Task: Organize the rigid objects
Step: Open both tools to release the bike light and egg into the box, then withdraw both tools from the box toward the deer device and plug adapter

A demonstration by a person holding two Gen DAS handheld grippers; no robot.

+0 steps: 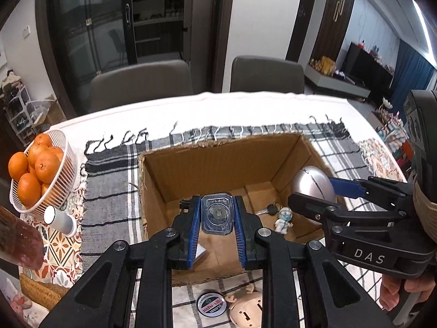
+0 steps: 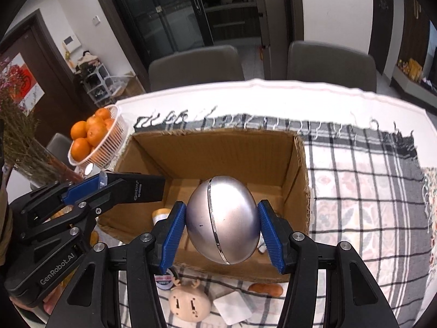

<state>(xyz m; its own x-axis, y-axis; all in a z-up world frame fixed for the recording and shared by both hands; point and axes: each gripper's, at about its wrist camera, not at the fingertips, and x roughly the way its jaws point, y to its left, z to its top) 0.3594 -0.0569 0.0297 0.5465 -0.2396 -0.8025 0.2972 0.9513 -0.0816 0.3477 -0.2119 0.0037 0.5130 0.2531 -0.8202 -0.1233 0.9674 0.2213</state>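
Note:
An open cardboard box (image 1: 207,161) (image 2: 213,147) stands on a plaid cloth. My left gripper (image 1: 217,213) is shut on a clear plastic case with a black underside (image 1: 217,214) (image 2: 139,188), held over the box's near left part. My right gripper (image 2: 222,220) is shut on a silver egg-shaped object (image 2: 224,218) (image 1: 312,188), held over the box's right side. Keys (image 1: 269,210) and a small white figurine (image 1: 284,218) lie on the box floor.
A white basket of oranges (image 1: 35,169) (image 2: 95,136) and a white cylinder (image 1: 60,220) stand at the left. In front of the box lie a round tin (image 1: 210,304), a beige pig-shaped toy (image 2: 189,303), a white square pad (image 2: 232,307) and an orange-brown object (image 2: 266,289).

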